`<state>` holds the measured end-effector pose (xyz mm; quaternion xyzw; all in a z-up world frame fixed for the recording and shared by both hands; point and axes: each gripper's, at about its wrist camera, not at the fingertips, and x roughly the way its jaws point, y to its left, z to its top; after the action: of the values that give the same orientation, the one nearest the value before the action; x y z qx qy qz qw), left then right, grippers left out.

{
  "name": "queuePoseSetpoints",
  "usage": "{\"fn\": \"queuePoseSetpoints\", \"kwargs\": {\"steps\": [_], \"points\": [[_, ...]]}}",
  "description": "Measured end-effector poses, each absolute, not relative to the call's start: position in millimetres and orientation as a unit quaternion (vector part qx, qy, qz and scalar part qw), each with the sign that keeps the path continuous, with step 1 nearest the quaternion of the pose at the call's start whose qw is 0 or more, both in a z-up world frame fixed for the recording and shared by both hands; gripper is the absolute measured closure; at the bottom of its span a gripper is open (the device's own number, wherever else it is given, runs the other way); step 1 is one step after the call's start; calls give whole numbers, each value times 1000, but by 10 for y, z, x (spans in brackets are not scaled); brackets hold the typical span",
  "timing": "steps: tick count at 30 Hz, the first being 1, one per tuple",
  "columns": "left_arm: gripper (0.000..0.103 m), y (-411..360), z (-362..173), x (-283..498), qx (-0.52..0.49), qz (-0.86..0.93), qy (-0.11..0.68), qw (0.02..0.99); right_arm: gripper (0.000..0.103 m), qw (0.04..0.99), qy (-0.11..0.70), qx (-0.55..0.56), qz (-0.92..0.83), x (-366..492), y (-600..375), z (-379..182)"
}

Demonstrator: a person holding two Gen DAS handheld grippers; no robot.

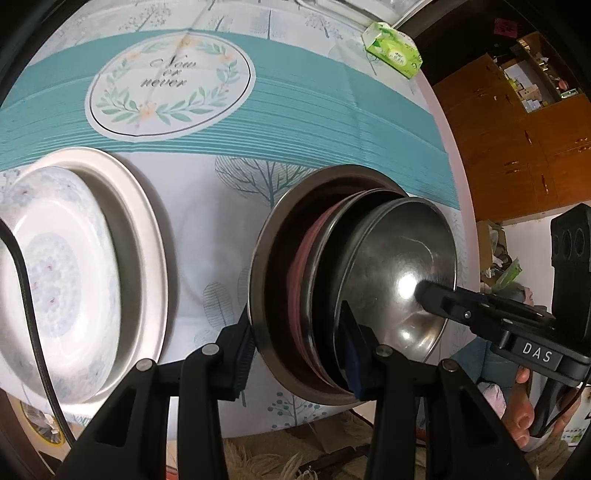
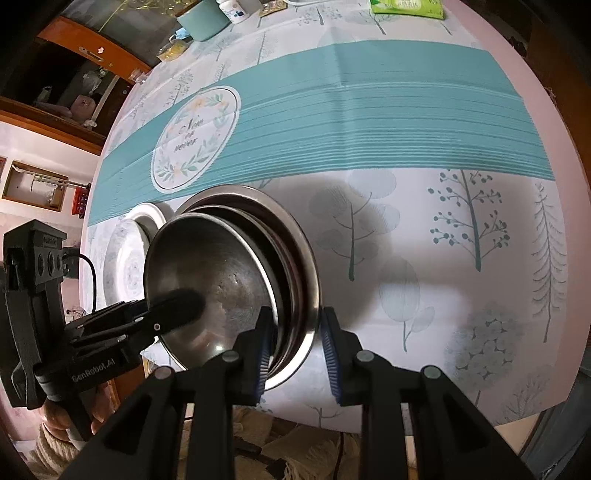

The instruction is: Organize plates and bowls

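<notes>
Right up close, both grippers sit on opposite sides of a nested stack of metal bowls [image 1: 332,295], probably to lift or steady it with two hands. Left gripper [image 1: 295,354] straddles the near rim: one pad outside the big outer bowl [image 1: 266,280], the other inside against an inner bowl's wall, so it looks clamped on several rims at once. Right gripper [image 2: 295,350]: inner pad sits inside the stack; the outer pad looks a hair off the outer bowl's rim, so I cannot tell if it is fully clamped or just closing on it.

Stack: big steel outer bowl, a reddish bowl [image 1: 306,280] inside it, then another steel rim, then the top bowl [image 1: 399,269], shiny and dented-looking, lying tilted, not seated flat. Likely still needs settling.

Just beside the stack on the left sits a white patterned plate [image 1: 62,288] resting in a steel tray [image 1: 147,236], apart from the bowls. So plates one pile, bowls the other; sorting looks far along.

Everything rests on the desk [image 2: 424,229] near its front edge, on a cloth with trees and a teal band. Farther back, a green tissue pack [image 1: 393,50], well apart. Teal mug [image 2: 203,18] at the far edge.
</notes>
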<state>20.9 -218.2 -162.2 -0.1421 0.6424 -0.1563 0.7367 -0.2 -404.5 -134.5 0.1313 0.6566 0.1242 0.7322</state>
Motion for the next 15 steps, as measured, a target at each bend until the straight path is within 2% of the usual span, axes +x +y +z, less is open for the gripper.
{"fn": "queuePoseSetpoints", "kwargs": {"steps": [15], "points": [[64,-1989,-1210,-48,-128,-133,612,769,77,747,638,115,150,-158,-3867,-1046]]}}
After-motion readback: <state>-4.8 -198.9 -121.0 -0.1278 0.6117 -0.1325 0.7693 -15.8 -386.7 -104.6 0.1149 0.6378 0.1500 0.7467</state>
